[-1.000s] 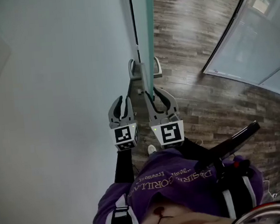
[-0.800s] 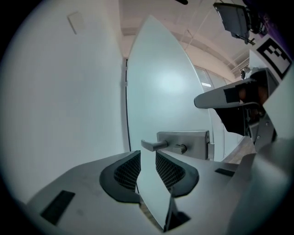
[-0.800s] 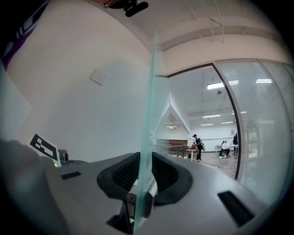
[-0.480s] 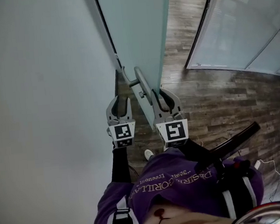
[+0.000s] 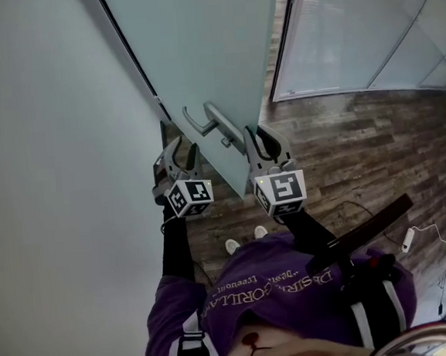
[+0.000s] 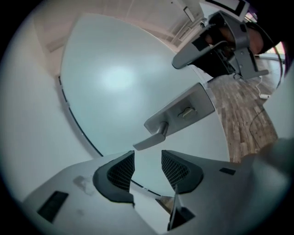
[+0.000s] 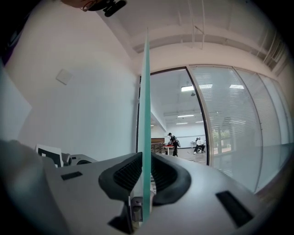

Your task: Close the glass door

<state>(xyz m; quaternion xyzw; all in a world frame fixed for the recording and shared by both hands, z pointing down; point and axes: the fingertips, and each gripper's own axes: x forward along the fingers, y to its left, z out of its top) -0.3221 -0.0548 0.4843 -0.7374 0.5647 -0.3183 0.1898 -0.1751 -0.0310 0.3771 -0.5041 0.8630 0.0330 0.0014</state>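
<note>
The frosted glass door [image 5: 196, 51] stands slanted ahead of me, its metal lever handle [image 5: 218, 123] between my two grippers. My right gripper [image 5: 260, 131] sits on the door's free edge just right of the handle. In the right gripper view the green glass edge [image 7: 146, 114] runs straight between the jaws of the right gripper [image 7: 146, 167], which are closing with the pads against it. My left gripper [image 5: 180, 148] hangs rolled on the near side, left of the handle. Its jaws are opening with nothing between them; the lever [image 6: 151, 140] lies just beyond the left gripper [image 6: 148, 158].
A white wall [image 5: 42, 150] fills the left side, close to the door's hinge edge. A curved frosted glass partition [image 5: 366, 37] stands at the right over wood-plank floor [image 5: 359, 138]. A black bar [image 5: 360, 235] crosses near my body. Through the doorway, people [image 7: 173, 142] are far off.
The door has swung from edge-on to showing its face, its handle now between the grippers. Both grippers moved with it. The left one rolled and opened; the right jaws narrowed onto the edge.
</note>
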